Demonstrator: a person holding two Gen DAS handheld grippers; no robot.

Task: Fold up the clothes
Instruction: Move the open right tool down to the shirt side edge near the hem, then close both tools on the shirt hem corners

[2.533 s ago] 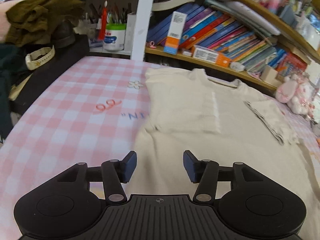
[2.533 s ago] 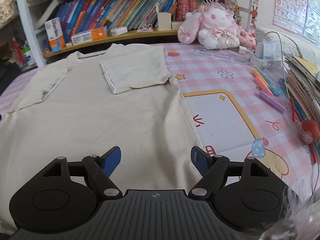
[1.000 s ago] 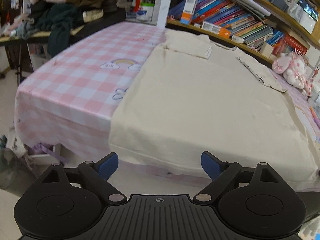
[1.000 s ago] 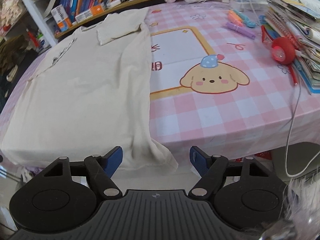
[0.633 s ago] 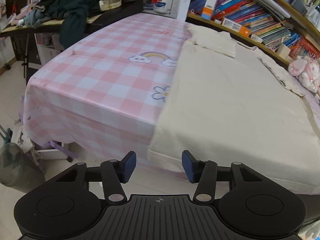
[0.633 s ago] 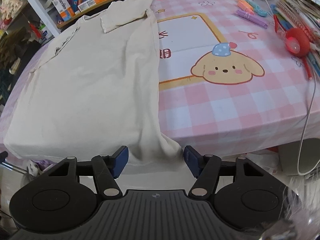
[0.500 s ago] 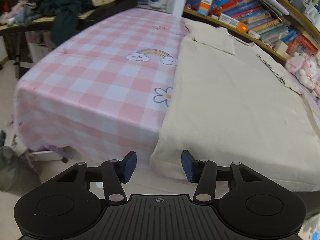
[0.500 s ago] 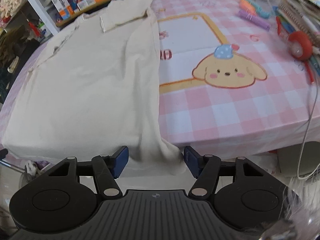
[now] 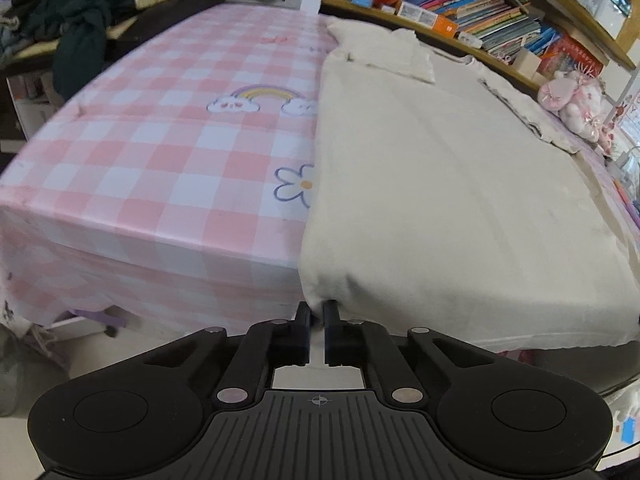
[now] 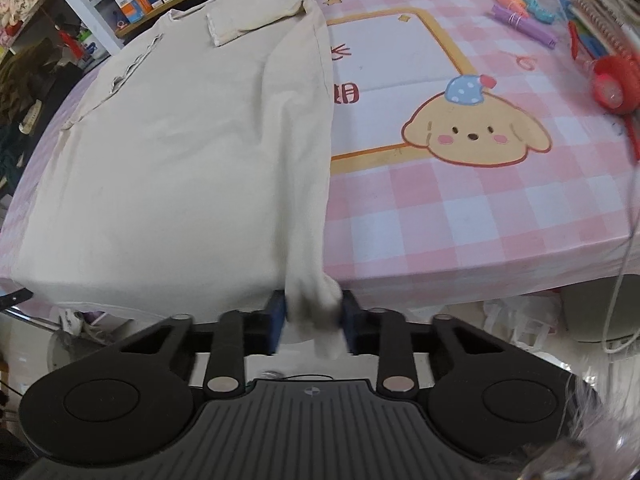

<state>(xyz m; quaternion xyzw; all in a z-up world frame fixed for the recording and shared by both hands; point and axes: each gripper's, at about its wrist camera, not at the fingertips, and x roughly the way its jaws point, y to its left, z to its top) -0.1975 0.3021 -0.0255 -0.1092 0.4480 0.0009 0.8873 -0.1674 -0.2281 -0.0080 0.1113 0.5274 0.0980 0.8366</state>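
The cream shirt (image 9: 440, 184) lies flat and spread along the pink checked worktop (image 9: 168, 160), both sleeves folded in over the chest at the far end, hem draped over the near edge. Left claw (image 9: 316, 320) is pinched down tight on the hem's left corner, just a sliver of cloth showing between the jaws. Right claw (image 10: 313, 322) is clamped on the right corner, a thick bunched wad of fabric caught between its blue pads (image 10: 276, 316) and hanging down past them. Both corners are held just below the worktop's edge.

Beside the shirt, a printed puppy (image 10: 476, 132) and a rainbow (image 9: 260, 98) decorate the cloth. Markers (image 10: 520, 20) and a red round object (image 10: 614, 84) sit off to the right. Books (image 9: 460, 4) line the shelf behind, a pink plush bunny (image 9: 572, 100) at the far corner, dark clothes (image 9: 80, 32) heaped far left.
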